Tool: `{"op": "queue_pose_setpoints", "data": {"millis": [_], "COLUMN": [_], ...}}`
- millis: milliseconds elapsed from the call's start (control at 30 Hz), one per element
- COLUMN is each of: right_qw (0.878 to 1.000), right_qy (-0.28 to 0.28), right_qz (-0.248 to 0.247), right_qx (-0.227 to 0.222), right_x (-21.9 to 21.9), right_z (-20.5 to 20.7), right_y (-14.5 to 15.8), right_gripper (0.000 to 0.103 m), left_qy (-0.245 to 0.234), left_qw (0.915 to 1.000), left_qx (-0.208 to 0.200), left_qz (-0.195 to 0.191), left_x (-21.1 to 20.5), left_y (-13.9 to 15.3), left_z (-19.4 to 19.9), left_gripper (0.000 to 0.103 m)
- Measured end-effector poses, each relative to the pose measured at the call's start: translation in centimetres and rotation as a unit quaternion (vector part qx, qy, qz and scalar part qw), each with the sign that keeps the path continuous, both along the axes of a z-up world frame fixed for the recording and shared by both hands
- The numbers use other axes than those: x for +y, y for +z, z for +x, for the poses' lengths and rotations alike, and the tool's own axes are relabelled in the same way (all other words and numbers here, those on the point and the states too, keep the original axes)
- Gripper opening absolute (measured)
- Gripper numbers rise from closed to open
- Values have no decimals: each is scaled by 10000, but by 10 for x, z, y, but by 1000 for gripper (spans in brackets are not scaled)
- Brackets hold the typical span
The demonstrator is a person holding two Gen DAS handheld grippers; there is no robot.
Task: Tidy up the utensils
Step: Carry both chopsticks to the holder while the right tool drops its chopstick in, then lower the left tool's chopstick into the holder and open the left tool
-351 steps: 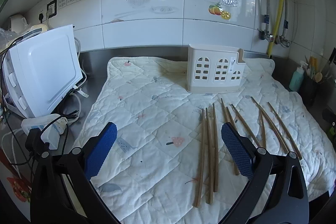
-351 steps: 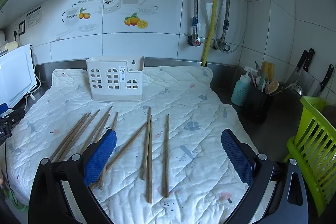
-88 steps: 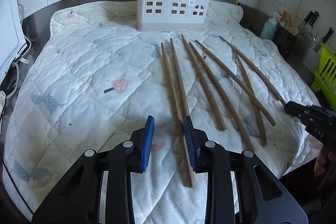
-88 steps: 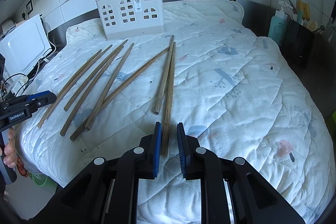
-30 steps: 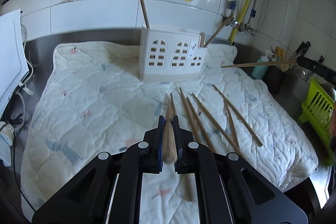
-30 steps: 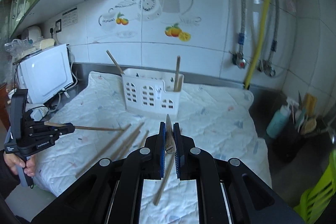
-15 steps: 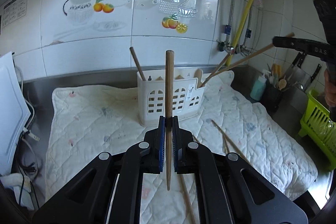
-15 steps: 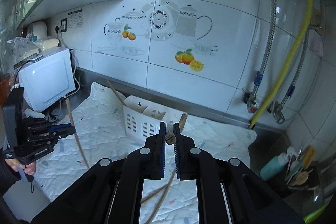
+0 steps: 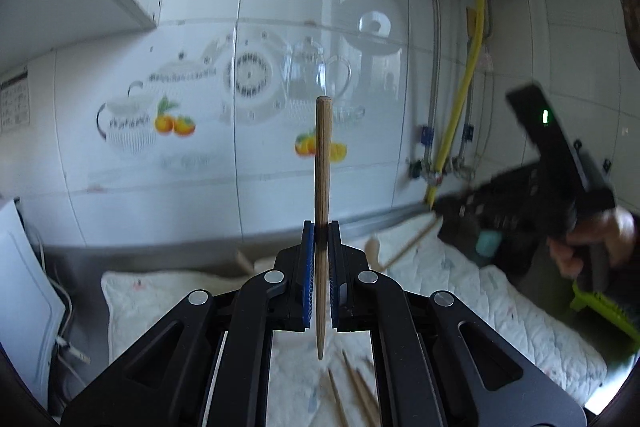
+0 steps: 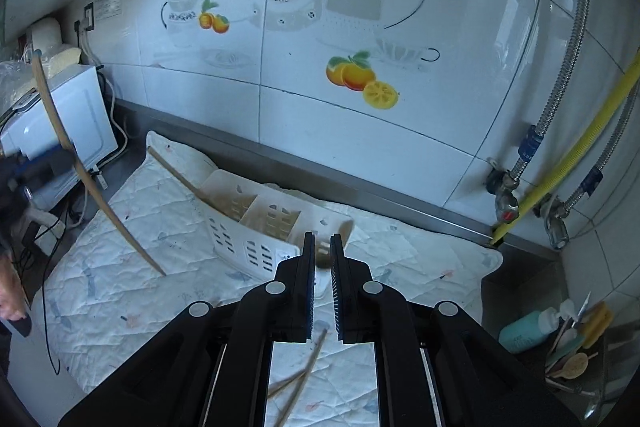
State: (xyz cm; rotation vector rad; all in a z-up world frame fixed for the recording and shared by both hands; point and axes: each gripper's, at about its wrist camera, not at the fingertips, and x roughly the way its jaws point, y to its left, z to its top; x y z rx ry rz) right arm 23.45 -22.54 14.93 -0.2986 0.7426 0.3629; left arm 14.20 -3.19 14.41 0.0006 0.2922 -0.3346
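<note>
My left gripper (image 9: 320, 227) is shut on a wooden chopstick (image 9: 322, 163) that stands upright, thin tip down, high above the quilted cloth (image 9: 480, 291). In the right wrist view that chopstick (image 10: 72, 147) slants at the far left, beside the blurred left gripper (image 10: 36, 163). My right gripper (image 10: 321, 247) is shut on another chopstick (image 10: 309, 365) and hangs over the right end of the white slotted holder (image 10: 248, 227). The holder has chopsticks leaning in it (image 10: 176, 175). In the left wrist view the holder is hidden behind my fingers. Loose chopsticks (image 9: 352, 387) lie on the cloth.
A white appliance (image 10: 60, 115) with cables stands left of the cloth. Pipes and a yellow hose (image 10: 560, 155) run down the tiled wall at the right. A teal bottle (image 10: 520, 331) and a pot of spoons (image 10: 572, 359) stand right of the cloth. A green rack (image 9: 600, 311) is beyond.
The left gripper has risen with its chopstick, and the holder has dropped out of its sight. The right gripper has carried its chopstick in over the holder's right end.
</note>
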Motion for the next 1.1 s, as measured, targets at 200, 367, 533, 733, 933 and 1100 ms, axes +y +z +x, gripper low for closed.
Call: {"op": "queue_pose_setpoints", "data": {"millis": [200, 367, 533, 733, 933, 1100], "right_qw": [9991, 9973, 9957, 9945, 9944, 9947], "right_qy": [-50, 15, 76, 183, 154, 26], "right_qz": [141, 14, 162, 405, 566, 680], "right_qx": [-388, -736, -914, -946, -877, -769], "right_x": [-6, -12, -22, -28, -31, -37], "right_z": [-5, -28, -51, -75, -90, -109], "right_y": [4, 3, 5, 3, -10, -27], "right_gripper": [34, 42, 43, 44, 44, 44], "left_qy": [267, 446, 625, 605, 528, 505], "left_qw": [9984, 9976, 9978, 9973, 9975, 9983], "left_qx": [-494, -523, -217, 257, 330, 195], "left_qz": [-36, -86, -45, -317, -330, -224], "left_x": [-9, -15, -19, -10, -7, -8], "left_y": [32, 29, 4, -27, -29, -18], "left_z": [35, 71, 102, 123, 116, 95], "left_gripper": [5, 5, 5, 5, 14, 17]}}
